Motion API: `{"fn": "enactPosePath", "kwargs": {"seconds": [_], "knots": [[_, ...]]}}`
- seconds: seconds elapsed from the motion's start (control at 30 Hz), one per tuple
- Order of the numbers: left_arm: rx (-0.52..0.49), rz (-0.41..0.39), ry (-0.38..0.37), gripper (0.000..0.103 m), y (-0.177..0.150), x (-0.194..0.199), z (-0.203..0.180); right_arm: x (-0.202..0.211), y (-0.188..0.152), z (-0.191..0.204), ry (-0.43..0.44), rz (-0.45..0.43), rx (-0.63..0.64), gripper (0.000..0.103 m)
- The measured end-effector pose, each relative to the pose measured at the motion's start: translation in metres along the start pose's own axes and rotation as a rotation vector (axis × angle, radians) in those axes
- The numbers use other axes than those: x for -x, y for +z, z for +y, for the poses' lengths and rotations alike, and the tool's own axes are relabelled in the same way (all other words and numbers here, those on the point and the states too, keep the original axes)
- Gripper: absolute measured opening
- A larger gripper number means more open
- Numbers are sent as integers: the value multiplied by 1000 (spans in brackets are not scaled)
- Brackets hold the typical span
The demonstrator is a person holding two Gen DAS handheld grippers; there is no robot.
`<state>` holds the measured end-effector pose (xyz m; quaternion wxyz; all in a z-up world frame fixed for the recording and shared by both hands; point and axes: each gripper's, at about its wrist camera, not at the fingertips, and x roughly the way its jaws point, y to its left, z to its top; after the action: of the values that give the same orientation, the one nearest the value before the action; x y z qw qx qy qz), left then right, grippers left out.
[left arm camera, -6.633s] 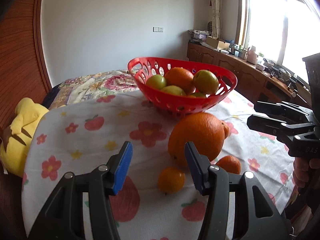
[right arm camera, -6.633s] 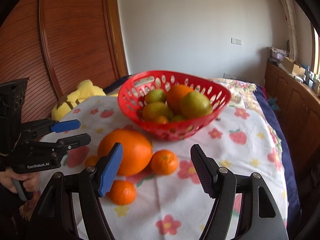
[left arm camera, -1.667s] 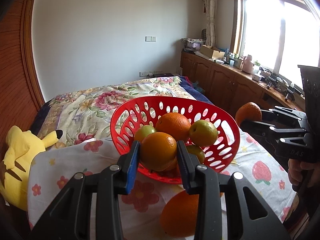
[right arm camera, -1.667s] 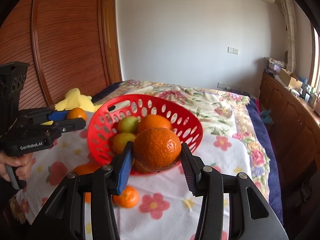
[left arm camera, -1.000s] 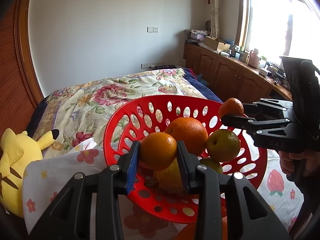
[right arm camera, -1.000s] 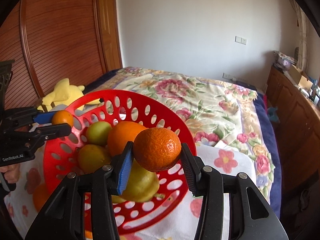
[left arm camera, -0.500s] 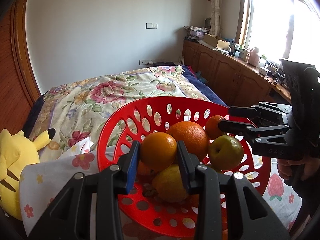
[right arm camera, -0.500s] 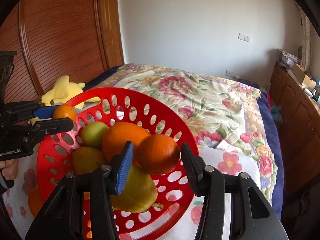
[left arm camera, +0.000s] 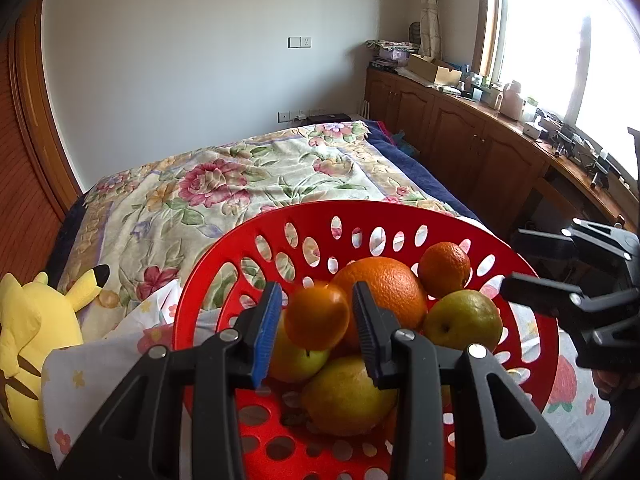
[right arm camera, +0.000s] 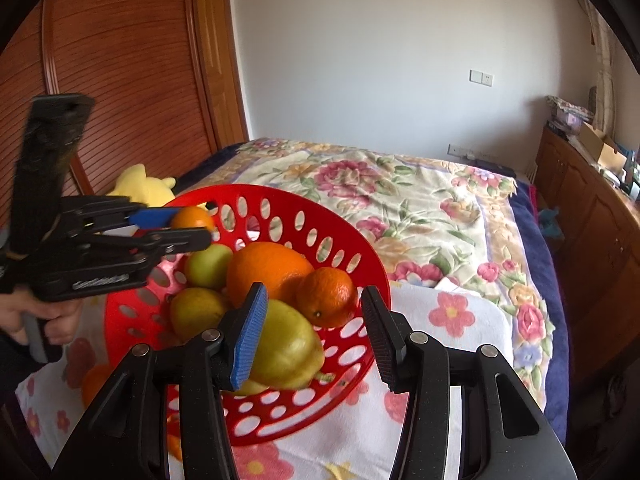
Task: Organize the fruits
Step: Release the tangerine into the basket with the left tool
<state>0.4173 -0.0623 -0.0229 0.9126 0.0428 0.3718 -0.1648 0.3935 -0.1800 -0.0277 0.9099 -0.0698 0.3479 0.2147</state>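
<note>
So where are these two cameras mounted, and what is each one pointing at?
Left wrist: sits on the left gripper, looking down its jaws, which clamp a small orange over the red basket.
Right wrist: sits on the right gripper, jaws open over the basket; a hand shows at left.
Shared: the basket, its fruit, the bed, and each view shows the other gripper.

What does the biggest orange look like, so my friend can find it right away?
Find the red basket with oval holes on the flowery tablecloth. The biggest orange sits mid-pile inside. It is far larger than the small orange beside it and the yellow-green fruits around it.
</note>
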Motion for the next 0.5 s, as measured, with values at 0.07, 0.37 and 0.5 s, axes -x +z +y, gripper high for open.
{"fn": "enactPosePath", "kwargs": {"seconds": [0.07, 0.37, 0.5], "knots": [[7, 4, 3, 37, 1, -2, 1, 2, -2, 2, -1, 1, 6, 50], [21, -23, 24, 41, -7, 24, 0, 18, -11, 12, 11, -18, 7, 50], [40, -51, 29, 43, -20, 48, -3, 33, -15, 17, 14, -20, 12, 50]]}}
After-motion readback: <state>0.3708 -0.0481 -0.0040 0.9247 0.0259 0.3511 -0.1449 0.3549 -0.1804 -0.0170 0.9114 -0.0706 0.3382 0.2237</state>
